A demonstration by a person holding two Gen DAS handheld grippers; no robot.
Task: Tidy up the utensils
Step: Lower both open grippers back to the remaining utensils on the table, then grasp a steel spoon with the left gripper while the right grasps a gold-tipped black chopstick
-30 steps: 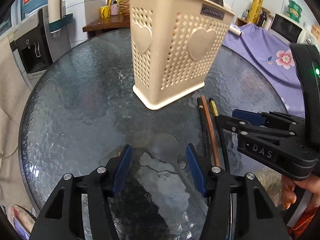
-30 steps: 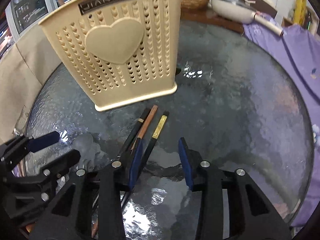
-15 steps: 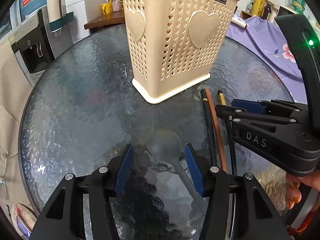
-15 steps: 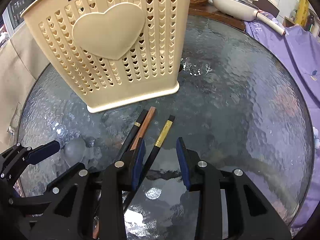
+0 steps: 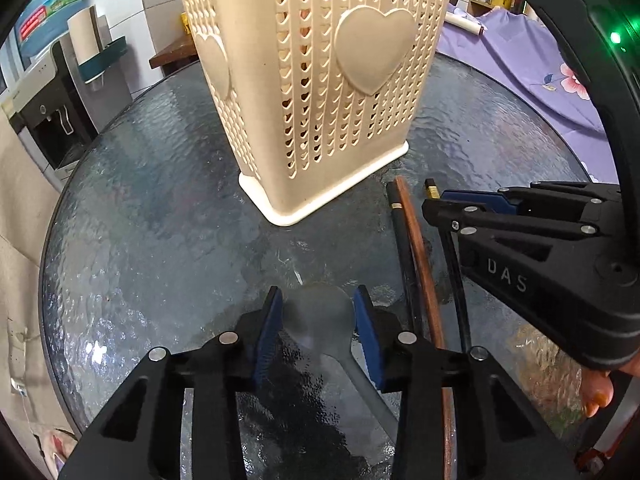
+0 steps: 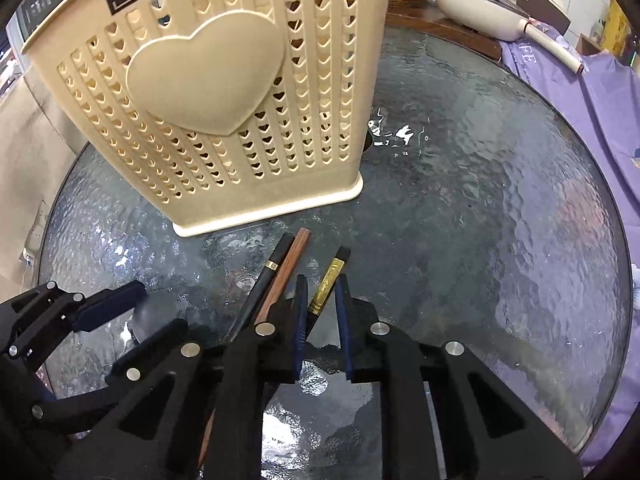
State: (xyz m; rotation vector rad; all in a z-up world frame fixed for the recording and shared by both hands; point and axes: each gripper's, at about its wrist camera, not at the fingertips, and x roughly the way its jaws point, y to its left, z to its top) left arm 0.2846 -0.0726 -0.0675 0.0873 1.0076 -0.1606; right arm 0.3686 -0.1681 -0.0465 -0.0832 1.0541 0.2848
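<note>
I'm at the pickup step, both claws closing at once: my left gripper (image 5: 318,320) has the bowl of the translucent grey plastic spoon (image 5: 320,316) between its blue pads, seemingly touching, and my right gripper (image 6: 322,312) narrows around the black chopstick with the gold band (image 6: 328,284), not yet pinched as far as I can tell. Both lie flat on the round textured glass table (image 6: 500,200) just before the cream perforated heart-pattern utensil holder (image 6: 208,92). Next comes a firm clamp, then a lift over that tall rim.
</note>
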